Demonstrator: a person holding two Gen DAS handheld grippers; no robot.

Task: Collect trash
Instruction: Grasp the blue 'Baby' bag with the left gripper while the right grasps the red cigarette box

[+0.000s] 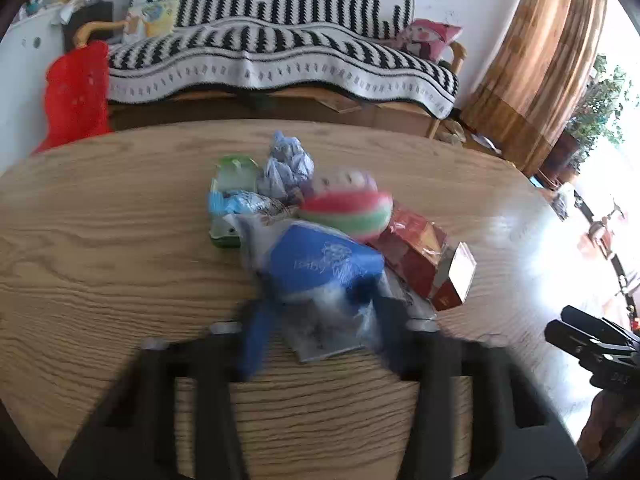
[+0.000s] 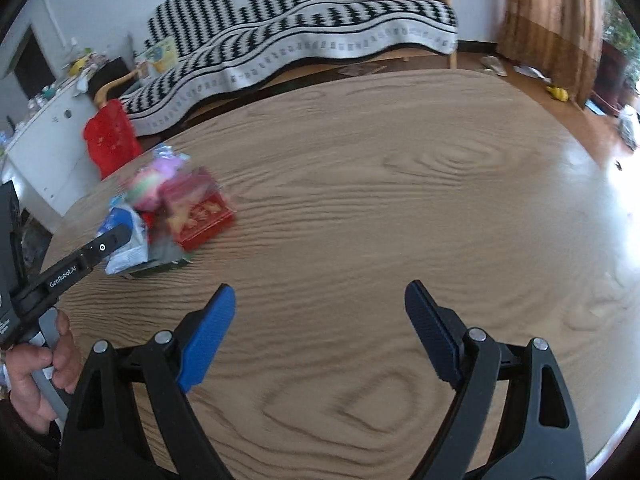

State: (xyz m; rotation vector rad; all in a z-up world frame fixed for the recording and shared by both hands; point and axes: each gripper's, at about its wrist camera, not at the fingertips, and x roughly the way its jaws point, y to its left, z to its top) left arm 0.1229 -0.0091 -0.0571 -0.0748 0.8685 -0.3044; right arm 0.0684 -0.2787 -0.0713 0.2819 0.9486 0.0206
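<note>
A heap of trash lies in the middle of the wooden table (image 1: 100, 216): a blue baby-wipes pack (image 1: 324, 264), a red carton (image 1: 424, 256), a striped red, white and green ball-like wrapper (image 1: 352, 212), crumpled pale blue paper (image 1: 286, 166) and a green-and-white pack (image 1: 232, 184). My left gripper (image 1: 320, 328) is blurred, its fingers spread wide on either side of the wipes pack's near end. In the right wrist view the heap (image 2: 172, 212) lies far left with the left gripper's finger (image 2: 108, 242) at it. My right gripper (image 2: 320, 340) is open and empty over bare table.
A sofa with a black-and-white striped blanket (image 1: 280, 52) stands behind the table. A red bag (image 1: 76, 96) hangs at the left beside a white cabinet (image 1: 20, 68). Brown curtains (image 1: 548, 52) and plants are at the right.
</note>
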